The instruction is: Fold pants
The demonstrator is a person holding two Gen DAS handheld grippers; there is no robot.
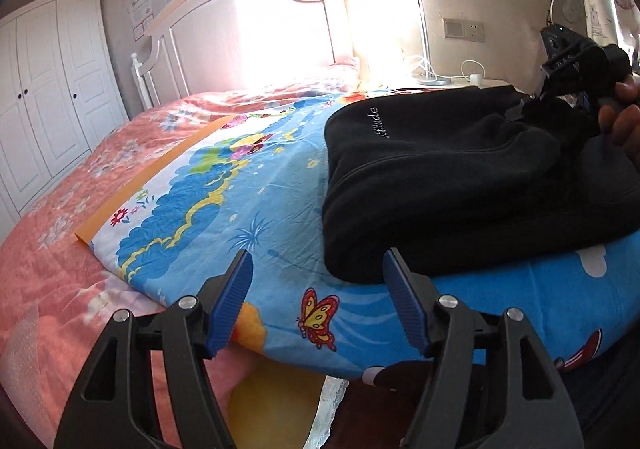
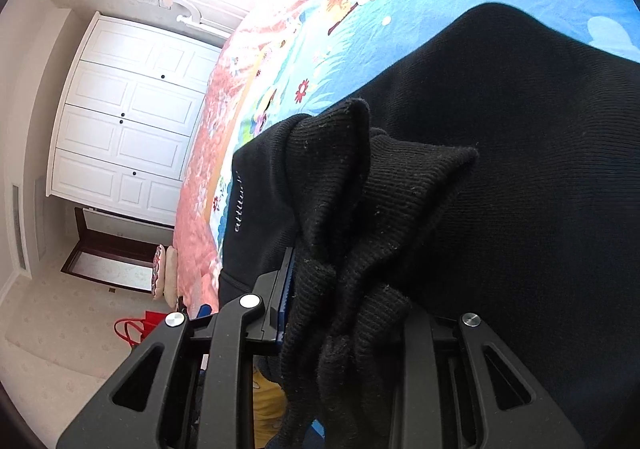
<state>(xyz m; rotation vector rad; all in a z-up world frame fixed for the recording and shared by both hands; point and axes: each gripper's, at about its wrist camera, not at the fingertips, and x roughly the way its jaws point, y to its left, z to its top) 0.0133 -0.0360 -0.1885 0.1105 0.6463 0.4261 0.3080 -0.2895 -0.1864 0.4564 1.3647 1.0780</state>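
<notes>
Black pants [image 1: 460, 185] lie folded on the blue sheet [image 1: 256, 209]. The right gripper [image 2: 340, 289] pinches their ribbed cuffs. The left gripper [image 1: 318, 289], jaws spread and empty, hangs just beside the pants' near edge.

Black pants [image 1: 460, 185], blue cartoon-print sheet [image 1: 248, 201]

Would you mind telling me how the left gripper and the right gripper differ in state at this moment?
The left gripper stands open with nothing between its blue pads, while the right gripper is shut on a bunched ribbed cuff of the black pants. The left gripper hovers beside the near edge of the pants above the blue cartoon sheet; the right gripper is over the pants, lifting fabric. Both have black frames with blue pads.
</notes>
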